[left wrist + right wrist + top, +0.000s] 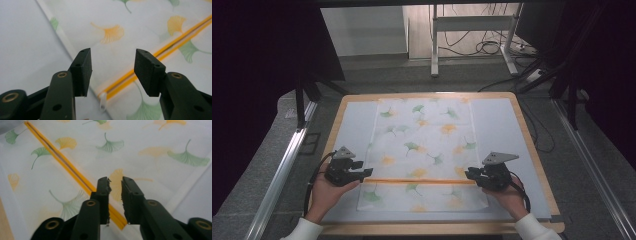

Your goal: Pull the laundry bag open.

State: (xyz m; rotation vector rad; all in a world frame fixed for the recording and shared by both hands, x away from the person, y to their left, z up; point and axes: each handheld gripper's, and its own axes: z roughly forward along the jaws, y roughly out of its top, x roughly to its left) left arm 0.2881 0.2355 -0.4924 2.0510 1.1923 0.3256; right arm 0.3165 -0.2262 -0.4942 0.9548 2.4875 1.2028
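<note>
So, high view gives the whole layout: white cloth (pixel 424 150) w/ green and orange ginkgo leaves lies flat on the grey mat (pixel 499 130) of the tabletop (pixel 532 150), orange zipper (pixel 419 181) running across its near part. Left claw (pixel 368 172) sits at the zipper's left end, right claw (pixel 468 174) at its right end, each in a person's hand, white sleeves at the bottom edge. Beyond the tabletop, floor w/ cables and a metal frame.

Left gripper view adds detail the high view can't: white zipper pull (pixel 102 103) at the cloth's edge, just below and between the jaws, and the zipper's two orange strips running off to the upper right. Left claw (pixel 113 72) stands roughly half open, nothing between the pads, not touching the cloth as far as I can tell.

Right gripper view shows the zipper's other end, closed orange tip right under the jaws. Right claw (pixel 115 200) parted by a narrow gap only, nothing gripped; the zipper end lies beneath, apart from the pads.
</note>
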